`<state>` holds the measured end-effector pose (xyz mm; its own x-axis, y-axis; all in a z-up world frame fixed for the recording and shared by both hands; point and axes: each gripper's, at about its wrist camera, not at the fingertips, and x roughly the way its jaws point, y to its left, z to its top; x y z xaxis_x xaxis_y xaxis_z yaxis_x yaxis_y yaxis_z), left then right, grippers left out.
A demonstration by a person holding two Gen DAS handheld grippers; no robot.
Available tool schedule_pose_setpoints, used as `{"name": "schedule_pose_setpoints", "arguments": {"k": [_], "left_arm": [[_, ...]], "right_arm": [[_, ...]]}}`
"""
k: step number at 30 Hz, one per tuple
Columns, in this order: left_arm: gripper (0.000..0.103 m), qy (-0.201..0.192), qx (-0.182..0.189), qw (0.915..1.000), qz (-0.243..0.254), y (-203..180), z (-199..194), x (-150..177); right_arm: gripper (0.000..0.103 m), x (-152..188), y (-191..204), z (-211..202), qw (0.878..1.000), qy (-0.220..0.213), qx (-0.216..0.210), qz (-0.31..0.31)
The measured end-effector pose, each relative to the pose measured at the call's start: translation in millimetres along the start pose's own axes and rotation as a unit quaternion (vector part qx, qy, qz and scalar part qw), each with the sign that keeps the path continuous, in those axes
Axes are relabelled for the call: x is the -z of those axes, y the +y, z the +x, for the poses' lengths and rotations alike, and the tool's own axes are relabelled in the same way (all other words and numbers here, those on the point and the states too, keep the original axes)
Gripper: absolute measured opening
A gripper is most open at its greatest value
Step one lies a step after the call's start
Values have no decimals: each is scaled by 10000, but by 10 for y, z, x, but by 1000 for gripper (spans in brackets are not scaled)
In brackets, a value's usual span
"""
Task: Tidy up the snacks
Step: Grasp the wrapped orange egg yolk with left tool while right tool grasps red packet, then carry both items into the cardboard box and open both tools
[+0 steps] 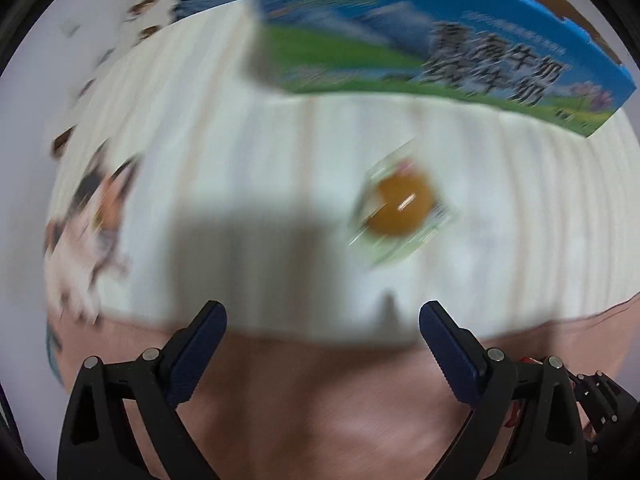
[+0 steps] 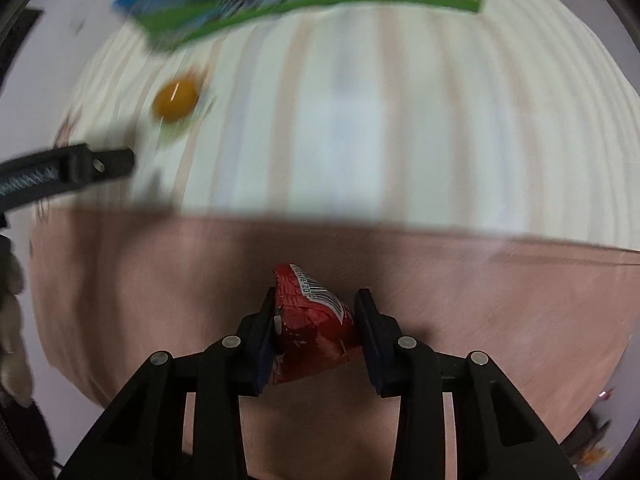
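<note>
Snacks: red packet (image 2: 316,320) pinched in our right claw (image 2: 316,314), well short of the milk carton box (image 1: 420,40); orange jelly cup (image 1: 402,210) lies near that box. Left claw (image 1: 323,314) spread, empty. Risk: the crumpled packet could slip mid-swing.

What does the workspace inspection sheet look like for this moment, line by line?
Surface: striped white cloth over a pink sheet.
Job's things: orange snack in a clear wrapper lying on the cloth; red snack packet; blue-green carton at the far edge.
Clutter: printed cartoon picture at the cloth's left edge.
Grippers: left gripper open, empty; right gripper shut on the red packet.
Cables: nothing seen.
Surroundings: pale wall; views motion-blurred.
</note>
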<state>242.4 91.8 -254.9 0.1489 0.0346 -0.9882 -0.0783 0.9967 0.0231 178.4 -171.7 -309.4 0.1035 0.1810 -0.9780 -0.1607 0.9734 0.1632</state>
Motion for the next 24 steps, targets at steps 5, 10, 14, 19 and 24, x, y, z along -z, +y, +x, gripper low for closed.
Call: {"name": "schedule_pose_setpoints", "arguments": {"k": [5,10,14,19,24], "left_arm": [[99,146,-31,9986,513,-246,173,-500],[53,749,102,9948,686,-332,446,-686],[41,786,124,9958,461,-243,380,-600],[40,925,365,9950,11,-6,334,-8],[40,1048,664,9912,-458,208,268,394]], "right_arm": [[39,-317,-298,-129,9994,-106,-38,330],[39,-467,-387,-113,9982,-31,-183,567],[39,-485,-483,-139,9977,8,-307,612],[39,-439,-392,-57,9971,164,-509,544],[39,-317,-395,-45,9966,329,-624,426]]}}
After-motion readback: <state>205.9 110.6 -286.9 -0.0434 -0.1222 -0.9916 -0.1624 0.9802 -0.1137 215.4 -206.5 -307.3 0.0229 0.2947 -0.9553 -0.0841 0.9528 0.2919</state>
